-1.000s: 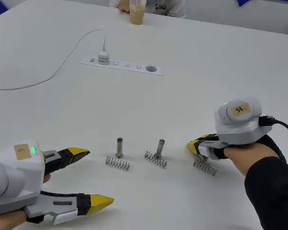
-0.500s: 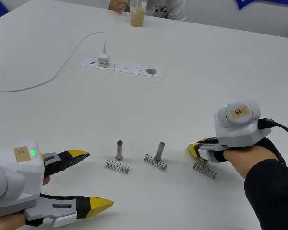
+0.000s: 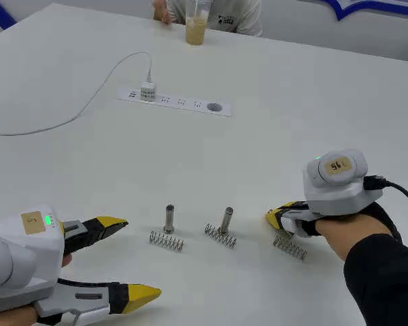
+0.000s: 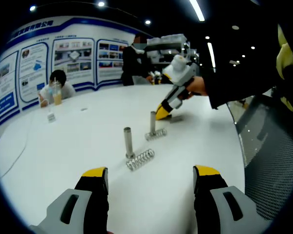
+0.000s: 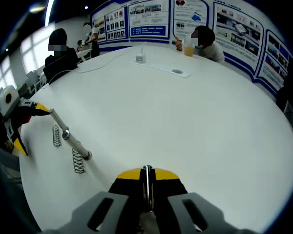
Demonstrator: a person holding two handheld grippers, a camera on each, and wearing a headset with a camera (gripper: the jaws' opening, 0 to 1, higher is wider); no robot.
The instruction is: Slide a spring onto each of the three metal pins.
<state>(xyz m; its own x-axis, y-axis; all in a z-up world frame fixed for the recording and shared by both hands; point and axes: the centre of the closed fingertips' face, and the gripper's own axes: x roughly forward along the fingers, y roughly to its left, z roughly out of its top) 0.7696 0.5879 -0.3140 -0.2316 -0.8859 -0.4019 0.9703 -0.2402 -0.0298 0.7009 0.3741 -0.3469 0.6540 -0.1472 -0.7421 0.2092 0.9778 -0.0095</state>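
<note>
Steadiness matters: right gripper (image 5: 146, 171), apparently pinching the third pin (image 5: 146, 192), should stand it upright while spread left gripper (image 4: 150, 171) brings its spring (image 3: 290, 247)

White left gripper (image 3: 139, 257) and right gripper (image 3: 272, 216), black yellow-tipped jaws, tan stickers (image 3: 338, 165); black sleeve (image 3: 384, 272), black cable (image 3: 402, 193)

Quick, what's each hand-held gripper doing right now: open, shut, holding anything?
Left hand-held gripper: open, holding nothing.
Right hand-held gripper: shut on a thin silver metal pin.
</note>
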